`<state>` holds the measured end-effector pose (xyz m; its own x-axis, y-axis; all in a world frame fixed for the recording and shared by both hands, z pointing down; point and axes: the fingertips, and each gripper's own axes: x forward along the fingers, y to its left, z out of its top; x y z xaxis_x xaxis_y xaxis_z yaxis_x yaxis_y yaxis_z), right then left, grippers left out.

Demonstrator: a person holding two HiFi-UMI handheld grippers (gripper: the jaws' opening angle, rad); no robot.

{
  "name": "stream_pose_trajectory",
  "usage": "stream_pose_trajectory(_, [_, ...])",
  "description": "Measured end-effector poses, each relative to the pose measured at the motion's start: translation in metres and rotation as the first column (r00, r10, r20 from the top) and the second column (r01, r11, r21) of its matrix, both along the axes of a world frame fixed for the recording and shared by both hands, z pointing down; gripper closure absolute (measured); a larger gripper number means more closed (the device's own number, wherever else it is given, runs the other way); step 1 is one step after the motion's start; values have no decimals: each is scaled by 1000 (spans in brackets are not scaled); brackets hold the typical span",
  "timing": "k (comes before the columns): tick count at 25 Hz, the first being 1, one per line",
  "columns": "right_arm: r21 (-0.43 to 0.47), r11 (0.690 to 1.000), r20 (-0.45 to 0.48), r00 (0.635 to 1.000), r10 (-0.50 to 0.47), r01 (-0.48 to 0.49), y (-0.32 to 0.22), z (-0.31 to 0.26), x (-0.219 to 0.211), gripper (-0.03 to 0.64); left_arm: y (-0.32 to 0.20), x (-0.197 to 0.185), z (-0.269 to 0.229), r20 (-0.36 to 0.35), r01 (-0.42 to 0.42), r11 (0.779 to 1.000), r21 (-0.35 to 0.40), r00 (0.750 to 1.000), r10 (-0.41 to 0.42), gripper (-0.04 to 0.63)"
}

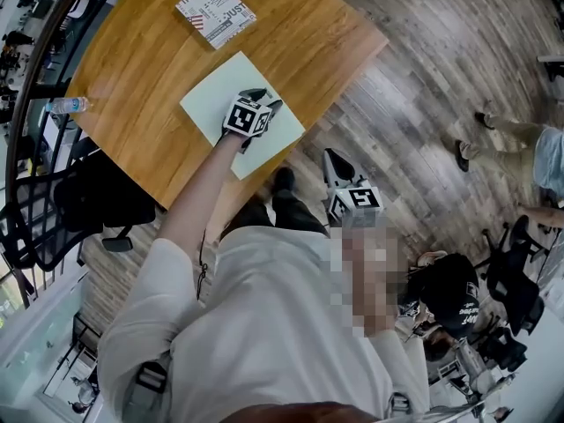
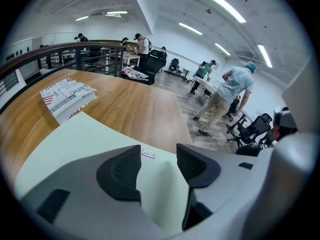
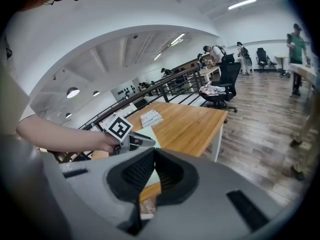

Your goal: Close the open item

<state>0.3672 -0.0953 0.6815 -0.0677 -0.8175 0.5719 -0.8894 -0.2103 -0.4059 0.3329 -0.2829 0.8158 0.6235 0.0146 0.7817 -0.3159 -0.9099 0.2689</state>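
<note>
Closure looks done, or all but done: the pale green laptop [image 1: 220, 91] lies flat near the front edge of the wooden surface [image 1: 159, 51], lid down, with no gap showing in the head view and its small badge [image 2: 147, 154] facing up. Your left hand-held gripper [image 1: 267, 100] sits over that lid with its jaws apart and nothing between them, only the green top showing through the gap in the left gripper view [image 2: 159, 156]; whether the pads touch the lid I cannot tell. Your right hand-held gripper [image 1: 333, 157] hangs off the surface, over the floor beside your legs, its jaws drawn together at the tips and empty [image 3: 152, 156]. A printed book [image 1: 215, 11] rests well apart from the laptop toward the far side, and a water bottle [image 1: 69, 105] lies at the left rim. What remains, by my reading, is little: confirm the lid is fully seated, then lift your left hand-held gripper clear.
</note>
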Motion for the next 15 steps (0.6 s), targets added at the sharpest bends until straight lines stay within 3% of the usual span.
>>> stream_pose_trajectory(5, [-9,1000,8,1000,12,-12,4,6,4,614,-3,4,12,48,-7,1000,1,999,7,376])
stream_pose_trajectory(15, [-8,1000,20,1000,9,-9,2,10,8,614,-9,7,15,40,24,999,-49,999,-22,422])
